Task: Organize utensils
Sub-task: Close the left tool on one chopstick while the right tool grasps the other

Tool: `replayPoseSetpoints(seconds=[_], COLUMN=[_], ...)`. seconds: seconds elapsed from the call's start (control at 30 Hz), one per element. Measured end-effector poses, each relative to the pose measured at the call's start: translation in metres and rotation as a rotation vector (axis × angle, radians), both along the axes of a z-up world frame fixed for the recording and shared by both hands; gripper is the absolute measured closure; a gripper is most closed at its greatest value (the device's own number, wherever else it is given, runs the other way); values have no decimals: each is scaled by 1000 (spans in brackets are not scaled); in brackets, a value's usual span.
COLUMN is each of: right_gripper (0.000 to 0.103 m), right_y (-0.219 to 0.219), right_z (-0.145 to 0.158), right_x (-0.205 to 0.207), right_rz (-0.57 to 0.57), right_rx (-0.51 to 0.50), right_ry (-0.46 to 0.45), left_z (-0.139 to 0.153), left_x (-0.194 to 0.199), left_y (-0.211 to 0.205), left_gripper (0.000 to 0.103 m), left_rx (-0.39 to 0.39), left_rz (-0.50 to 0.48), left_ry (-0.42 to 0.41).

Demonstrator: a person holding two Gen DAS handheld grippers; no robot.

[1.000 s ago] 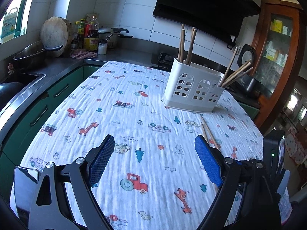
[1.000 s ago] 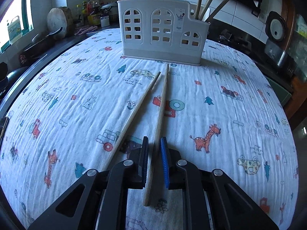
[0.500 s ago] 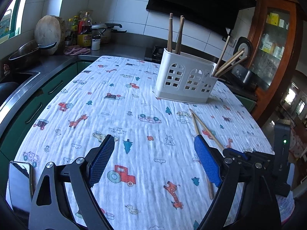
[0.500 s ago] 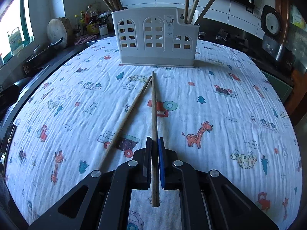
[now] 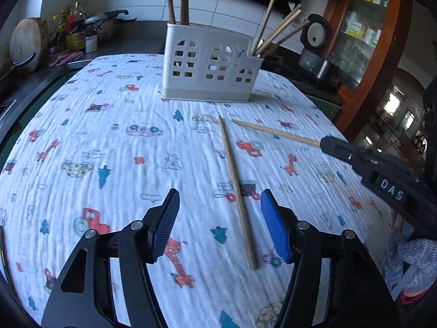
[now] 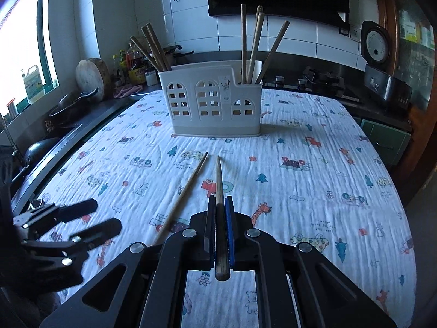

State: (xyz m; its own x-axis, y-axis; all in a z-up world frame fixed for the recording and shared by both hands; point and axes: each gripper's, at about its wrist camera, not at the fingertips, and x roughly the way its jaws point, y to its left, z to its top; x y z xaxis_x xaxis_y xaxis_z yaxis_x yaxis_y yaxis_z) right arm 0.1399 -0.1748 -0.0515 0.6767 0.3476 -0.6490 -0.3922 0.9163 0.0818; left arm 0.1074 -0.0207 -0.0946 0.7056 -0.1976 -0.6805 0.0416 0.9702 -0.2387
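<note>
Pickup step under way: right gripper (image 6: 220, 235) clamped on one chopstick (image 6: 218, 180), tip aimed at the white holder (image 6: 213, 101); left gripper (image 5: 220, 224) fingers closing, not yet touching the second chopstick (image 5: 236, 188) flat on the table (image 5: 109, 142); next, pinch, lift, slot both into holder

One bare wooden chopstick (image 6: 218, 180) is clamped lengthwise between the pads of the right gripper (image 6: 220, 232), tip towards the white windowed utensil holder (image 6: 213, 104) standing ahead with more chopsticks upright in it, while a second chopstick (image 5: 237, 191) lies flat between the closing left gripper (image 5: 218, 224) jaws.
</note>
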Motion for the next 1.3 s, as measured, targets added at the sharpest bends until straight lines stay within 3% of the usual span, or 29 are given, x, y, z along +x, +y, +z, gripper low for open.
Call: replayPoseSetpoints(seconds=[0.2,0.53,0.7,0.8,1.0,1.3], right_gripper=[96,96,96,96,96,96], right_y=[-11,-21,-23,-23,-23,-15], right_z=[17,24,25,27,33,50], right_x=[-5,-4,-3,-1,5,18], right_rz=[-2,-1,0,1,12,50], right_rx=[27,51,57,59,53,44], right_ry=[-41,-59,-61,-61,-58,-63], left_z=[-19,-31,-29,-24,10,74], left_x=[18,35,38,39,34,28], left_y=[-23,-35,-41,-35,-20,1], left_gripper=[79,86,94,96,97,97], left_rx=[2,53,123,88,66,63], left_rz=[-52,-40,-41,-38,-38,-21], left_ry=[67,133,146,156,83,-122])
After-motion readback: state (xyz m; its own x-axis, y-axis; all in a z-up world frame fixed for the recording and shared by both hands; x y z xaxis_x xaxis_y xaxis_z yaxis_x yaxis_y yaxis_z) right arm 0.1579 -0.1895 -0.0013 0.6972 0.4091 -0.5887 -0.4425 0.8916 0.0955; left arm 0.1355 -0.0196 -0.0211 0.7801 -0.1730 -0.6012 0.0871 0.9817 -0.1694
